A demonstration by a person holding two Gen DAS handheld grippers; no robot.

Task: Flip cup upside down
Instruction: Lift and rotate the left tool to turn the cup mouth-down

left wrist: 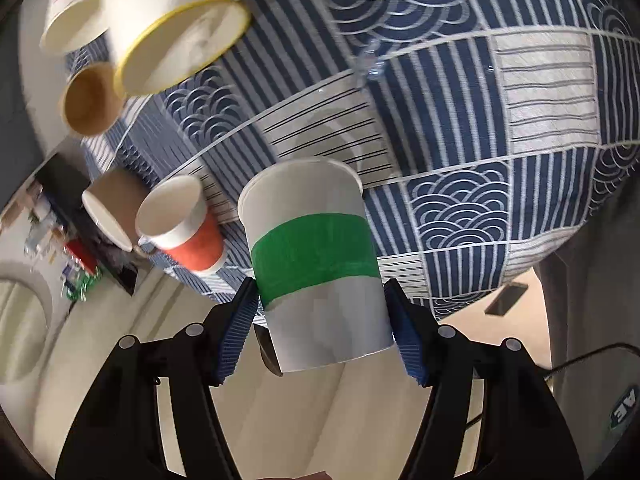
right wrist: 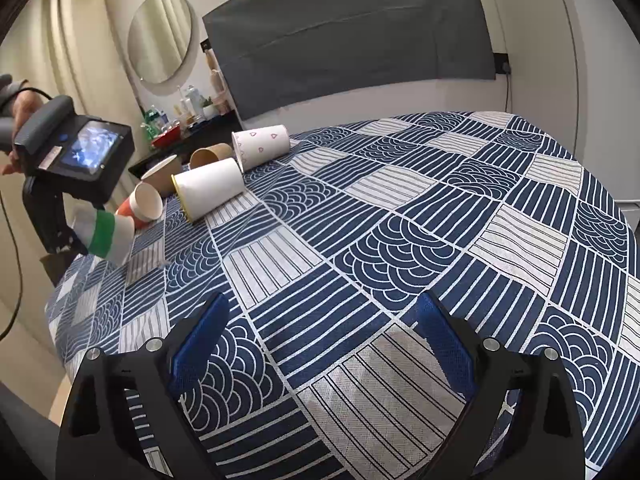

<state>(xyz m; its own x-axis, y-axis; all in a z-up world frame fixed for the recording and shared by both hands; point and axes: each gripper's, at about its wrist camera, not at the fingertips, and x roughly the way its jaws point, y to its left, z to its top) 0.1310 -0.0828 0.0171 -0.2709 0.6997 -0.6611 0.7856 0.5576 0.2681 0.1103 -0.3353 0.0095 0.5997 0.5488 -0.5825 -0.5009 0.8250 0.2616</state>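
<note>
A white paper cup with a green band (left wrist: pixel 316 264) sits between the blue pads of my left gripper (left wrist: pixel 322 320), which is shut on it. The cup is tilted mouth-down, its rim just above the blue patterned tablecloth (left wrist: pixel 480 128). In the right wrist view the same cup (right wrist: pixel 106 234) hangs at the table's left edge, held by the left gripper, rim close to the cloth. My right gripper (right wrist: pixel 320 340) is open and empty above the near part of the table.
Several other paper cups lie on their sides at the table's far left: a white yellow-rimmed cup (right wrist: pixel 210 194), an orange one (right wrist: pixel 142 206), brown ones (right wrist: pixel 208 156), a heart-print one (right wrist: pixel 262 146). A dark shelf with bottles (right wrist: pixel 180 120) stands behind.
</note>
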